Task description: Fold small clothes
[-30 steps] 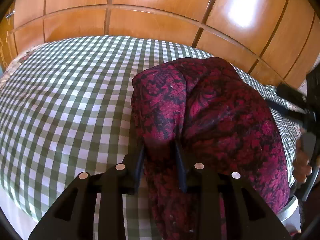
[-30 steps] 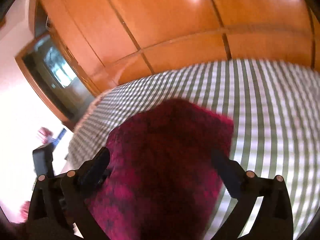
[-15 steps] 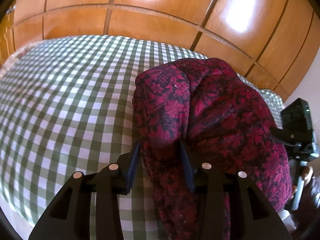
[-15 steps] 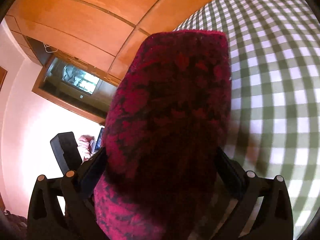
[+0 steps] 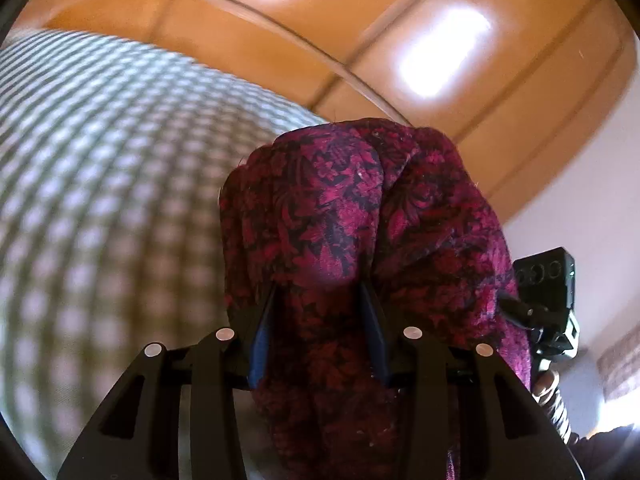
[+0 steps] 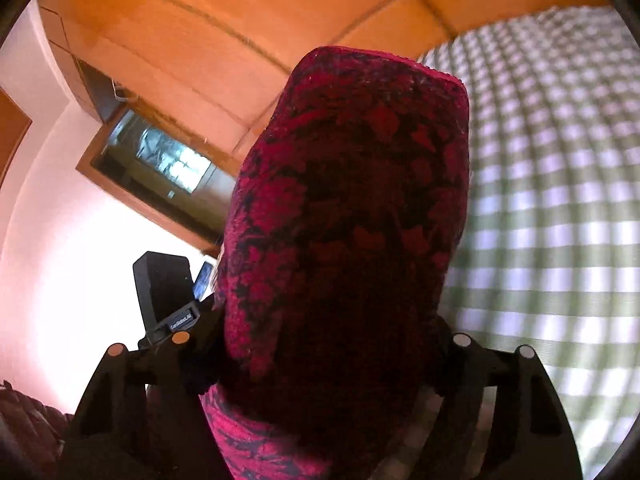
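Observation:
A dark red garment with a black floral print [image 5: 360, 220] hangs bunched between my left gripper's fingers. My left gripper [image 5: 320, 300] is shut on it and holds it up off the green-and-white checked bed [image 5: 100, 180]. In the right wrist view the same garment [image 6: 352, 200] drapes over my right gripper [image 6: 332, 344] and hides its fingertips. The jaws there stand wide apart with the cloth filling the gap, so I cannot tell its grip. The other gripper's black camera body [image 5: 548, 284] shows at the right of the left wrist view.
Wooden wardrobe panels [image 5: 280, 40] rise behind the bed. A framed dark screen or window [image 6: 160, 168] sits in the pale wall [image 6: 60, 220] to the left in the right wrist view. The checked bed [image 6: 560, 200] fills that view's right side.
Both grippers have lifted and tilted upward with the garment. The bed has dropped lower and looks blurred, and more wardrobe and wall show. The garment now hangs free of the bed.

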